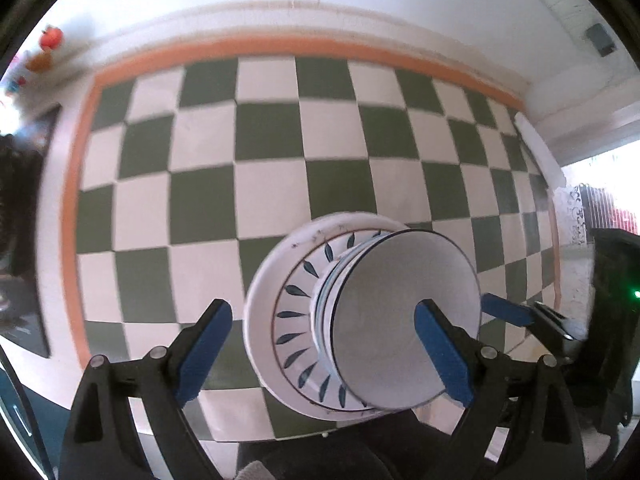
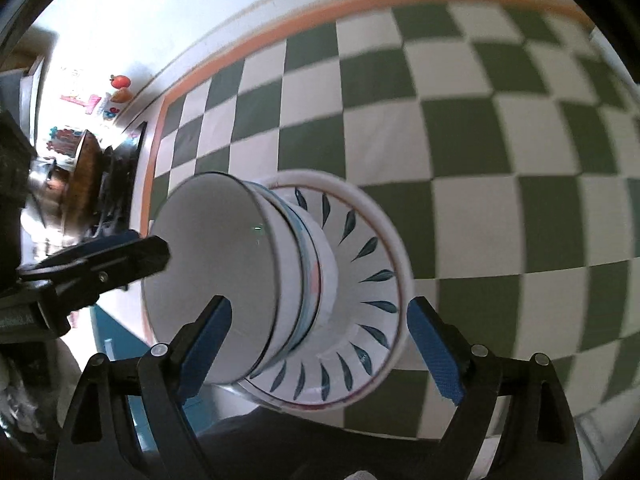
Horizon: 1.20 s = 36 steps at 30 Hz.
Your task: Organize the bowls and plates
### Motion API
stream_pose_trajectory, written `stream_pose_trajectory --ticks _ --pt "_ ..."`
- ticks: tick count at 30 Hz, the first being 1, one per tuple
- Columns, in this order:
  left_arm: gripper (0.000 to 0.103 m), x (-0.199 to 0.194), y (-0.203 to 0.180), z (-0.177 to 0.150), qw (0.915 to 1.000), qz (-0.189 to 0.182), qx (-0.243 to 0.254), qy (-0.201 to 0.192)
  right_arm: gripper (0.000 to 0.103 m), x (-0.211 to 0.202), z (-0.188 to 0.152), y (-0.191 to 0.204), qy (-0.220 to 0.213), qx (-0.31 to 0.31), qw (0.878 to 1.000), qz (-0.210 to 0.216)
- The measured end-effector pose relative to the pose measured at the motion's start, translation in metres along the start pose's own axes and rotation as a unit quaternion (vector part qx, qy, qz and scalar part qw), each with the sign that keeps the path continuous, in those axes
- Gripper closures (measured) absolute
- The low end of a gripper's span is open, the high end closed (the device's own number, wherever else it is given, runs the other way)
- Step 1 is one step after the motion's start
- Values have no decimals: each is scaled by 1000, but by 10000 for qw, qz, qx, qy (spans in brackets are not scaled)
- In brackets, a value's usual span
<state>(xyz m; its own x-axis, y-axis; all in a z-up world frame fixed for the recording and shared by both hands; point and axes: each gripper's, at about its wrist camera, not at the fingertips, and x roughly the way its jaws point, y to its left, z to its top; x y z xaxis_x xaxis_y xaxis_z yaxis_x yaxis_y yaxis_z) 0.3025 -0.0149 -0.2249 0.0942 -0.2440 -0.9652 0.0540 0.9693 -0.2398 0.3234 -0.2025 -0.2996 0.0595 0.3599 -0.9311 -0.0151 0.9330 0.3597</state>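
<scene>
A stack of white bowls with thin dark rims stands on a white plate with blue leaf marks, near the front edge of the checked tablecloth. My left gripper is open, its jaws wide apart on either side of the stack, above it. My right gripper is open too, straddling the same bowls and plate. The right gripper's blue finger shows at the right of the left view. The left gripper's finger shows at the left of the right view.
The green-and-white checked cloth has an orange border. A wall runs behind the table. Small toy figures and dark items sit off the table's left end. A black object stands at the right.
</scene>
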Motion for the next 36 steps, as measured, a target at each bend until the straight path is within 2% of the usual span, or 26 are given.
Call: stream_pose_trajectory --ticks 4,8,9,10,13,24,32,36 --pt "10 -34 -4 -17 9973 344 144 -639 10 -41 -19 15 -623 -74 9969 -472" --pt "10 -64 -6 -34 9917 380 181 -1214 8 -77 -42 31 -1201 -60 9892 -834" --pt "8 -71 -6 -38 9900 390 191 -1341 7 -87 -49 34 -1352 -52 9866 -915" --pt "0 -76 -8 -43 9887 375 202 -1440 7 -96 -55 39 -1482 -52 9840 -992" --pt "0 -93 -12 -56 9839 457 223 -1713 5 -120 -73 51 -1902 -112 9737 -1248" --pt "0 -143 -34 -117 9699 650 171 -2339 2 -183 -133 74 -2571 -380 9566 -1315" --pt "0 -189 -58 -184 9589 830 105 -2711 1 -236 -193 86 -2938 -673 9449 -1282" --pt "0 -214 -69 -219 9522 917 20 -2914 1 -263 -226 94 -3111 -815 9365 -1401"
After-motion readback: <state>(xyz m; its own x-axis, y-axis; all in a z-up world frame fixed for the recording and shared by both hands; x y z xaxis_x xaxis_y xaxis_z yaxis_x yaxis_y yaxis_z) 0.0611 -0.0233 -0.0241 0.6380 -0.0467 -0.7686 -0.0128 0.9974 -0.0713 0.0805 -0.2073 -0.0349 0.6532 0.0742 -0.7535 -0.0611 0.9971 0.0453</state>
